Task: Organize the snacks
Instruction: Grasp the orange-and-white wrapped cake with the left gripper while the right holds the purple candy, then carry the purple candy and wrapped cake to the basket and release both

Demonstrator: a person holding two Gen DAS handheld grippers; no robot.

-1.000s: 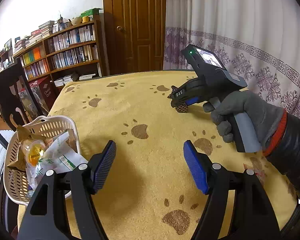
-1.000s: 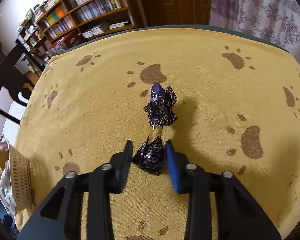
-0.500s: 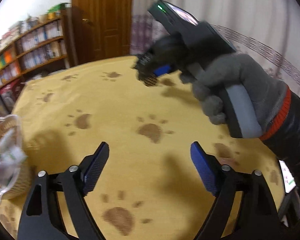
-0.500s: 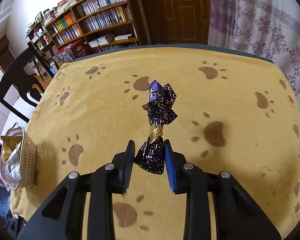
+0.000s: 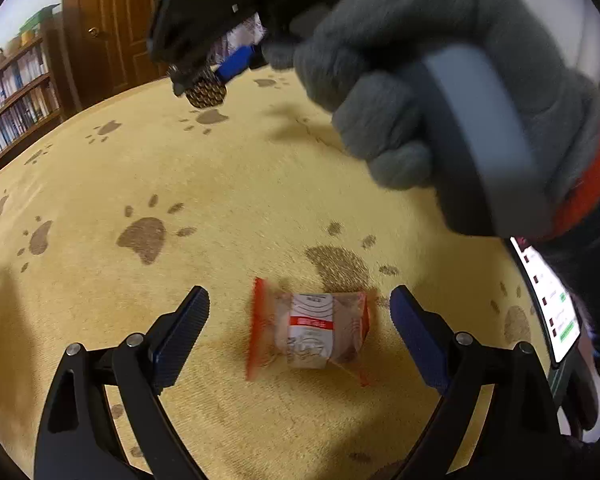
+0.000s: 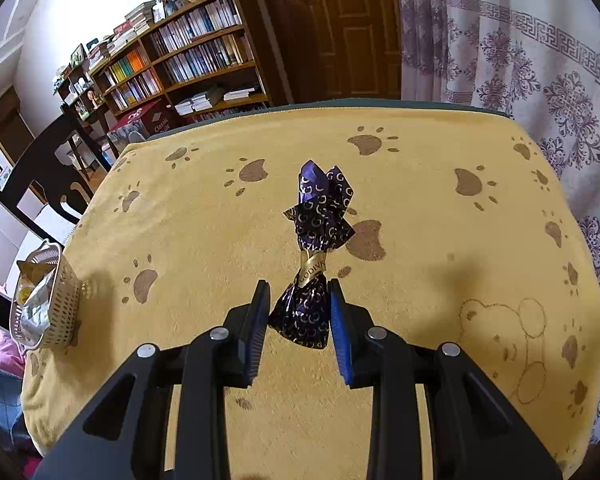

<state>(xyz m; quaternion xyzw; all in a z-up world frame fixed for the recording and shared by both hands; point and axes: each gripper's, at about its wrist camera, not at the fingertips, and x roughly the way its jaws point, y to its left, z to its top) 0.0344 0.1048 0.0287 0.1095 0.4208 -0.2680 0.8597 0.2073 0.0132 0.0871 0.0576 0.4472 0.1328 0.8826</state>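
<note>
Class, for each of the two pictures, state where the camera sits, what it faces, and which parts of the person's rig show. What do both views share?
Left wrist: on the left gripper, facing an orange-edged snack packet between open jaws; gloved right hand above.
Right wrist: on the right gripper, facing door and basket, clamping a purple chocolate.
Shared: paw-print cloth, the chocolate.

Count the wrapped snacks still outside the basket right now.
2. A purple foil chocolate is held off the cloth in the right gripper; an orange-edged packet lies on the cloth between the open left fingers. Others may sit outside both views.
</note>
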